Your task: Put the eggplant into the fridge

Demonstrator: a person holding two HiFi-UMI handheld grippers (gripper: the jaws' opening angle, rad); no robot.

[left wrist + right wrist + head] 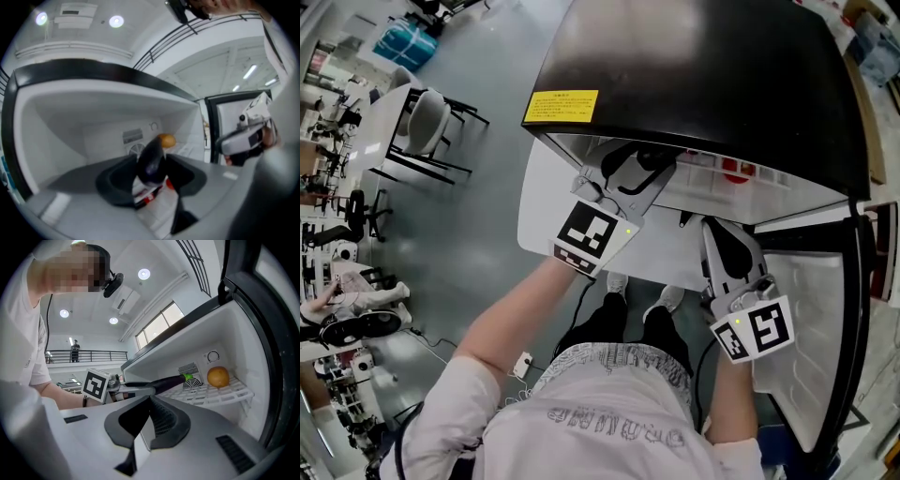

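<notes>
The dark purple eggplant with a green stalk lies level between the jaws of my left gripper, which is shut on it. That gripper reaches under the black top of the fridge into the white compartment. In the right gripper view the eggplant hangs just in front of the wire shelf. My right gripper stands beside the open door, jaws together and holding nothing. It points into the same compartment.
An orange sits on the wire shelf at the back, near a round vent and a dial. Red-marked items lie lower inside the fridge. A yellow label is on the fridge top. Desks and a chair stand far left.
</notes>
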